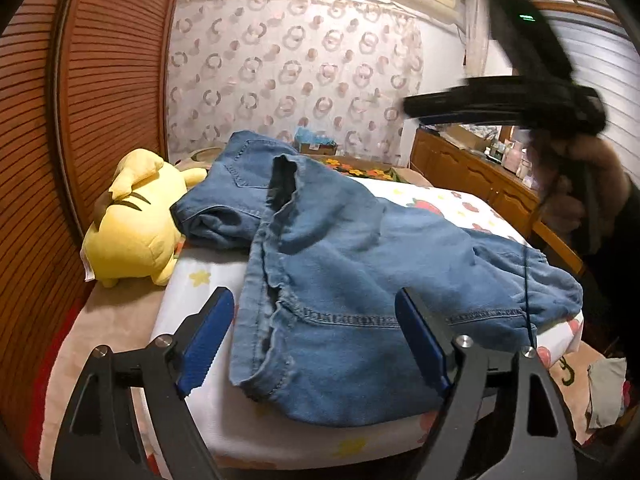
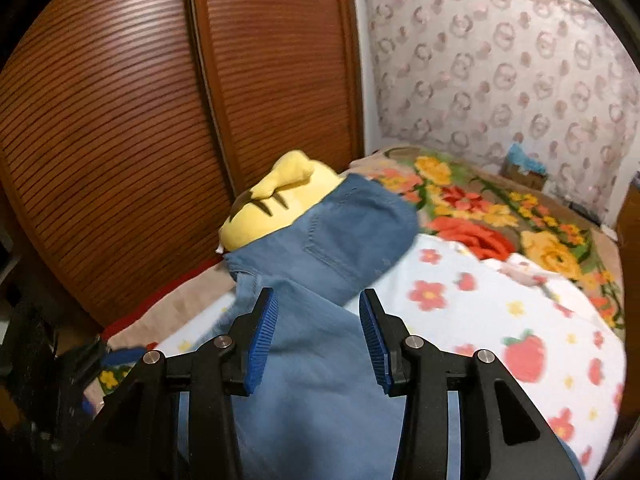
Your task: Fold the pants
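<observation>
Blue denim pants [image 1: 340,280] lie crumpled on the bed's white flowered sheet [image 1: 208,280], the waist end bunched against a yellow plush toy [image 1: 132,216]. My left gripper [image 1: 316,320] is open and empty, low over the near edge of the pants. The right gripper shows blurred at the upper right of the left wrist view [image 1: 500,100], held by a hand above the bed. In the right wrist view the right gripper [image 2: 318,328] is open and empty over the pants [image 2: 320,360], whose back pocket [image 2: 352,236] faces up.
A brown slatted wardrobe [image 1: 100,120] runs along the left of the bed. A floral blanket [image 2: 500,208] covers the far end. A wooden cabinet [image 1: 480,176] with clutter stands at the right. A patterned curtain [image 1: 300,72] hangs behind.
</observation>
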`<move>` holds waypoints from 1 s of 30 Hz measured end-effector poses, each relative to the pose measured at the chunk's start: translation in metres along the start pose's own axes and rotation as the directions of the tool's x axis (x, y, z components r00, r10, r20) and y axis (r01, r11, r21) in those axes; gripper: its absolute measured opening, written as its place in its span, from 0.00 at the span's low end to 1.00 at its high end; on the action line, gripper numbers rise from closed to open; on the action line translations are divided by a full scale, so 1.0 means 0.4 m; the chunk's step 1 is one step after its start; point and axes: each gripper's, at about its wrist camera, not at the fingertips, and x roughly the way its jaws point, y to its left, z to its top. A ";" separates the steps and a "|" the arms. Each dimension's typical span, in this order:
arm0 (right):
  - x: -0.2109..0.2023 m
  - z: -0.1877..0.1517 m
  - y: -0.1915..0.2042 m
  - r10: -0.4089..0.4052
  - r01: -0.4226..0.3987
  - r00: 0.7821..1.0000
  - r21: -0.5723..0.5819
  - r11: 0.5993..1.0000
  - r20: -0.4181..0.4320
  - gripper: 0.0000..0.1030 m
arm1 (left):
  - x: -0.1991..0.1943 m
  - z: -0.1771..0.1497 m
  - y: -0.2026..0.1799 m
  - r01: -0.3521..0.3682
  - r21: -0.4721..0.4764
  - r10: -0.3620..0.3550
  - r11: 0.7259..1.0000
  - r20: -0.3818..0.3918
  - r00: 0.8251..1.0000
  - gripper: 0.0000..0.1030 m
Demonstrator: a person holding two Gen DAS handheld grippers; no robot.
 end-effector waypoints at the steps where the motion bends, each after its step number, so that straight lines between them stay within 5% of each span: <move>1: -0.037 -0.015 -0.012 -0.008 0.008 1.000 0.004 1.000 0.012 0.43 | 0.004 0.001 -0.007 0.004 0.003 -0.004 1.000 -0.001 1.000 0.82; 12: -0.300 -0.259 -0.126 -0.196 0.196 0.981 0.030 0.980 -0.008 0.43 | 0.075 -0.002 -0.127 0.073 0.048 -0.070 0.996 -0.049 0.996 0.82; 24: -0.262 -0.546 -0.235 -0.215 0.249 0.960 0.189 0.950 -0.181 0.43 | 0.180 -0.054 -0.216 0.119 0.098 -0.100 0.988 -0.178 0.979 0.82; 30: -0.240 -0.594 -0.241 -0.233 0.278 0.945 0.187 0.942 -0.230 0.43 | 0.200 -0.071 -0.227 0.090 0.127 -0.066 0.988 -0.184 0.981 0.82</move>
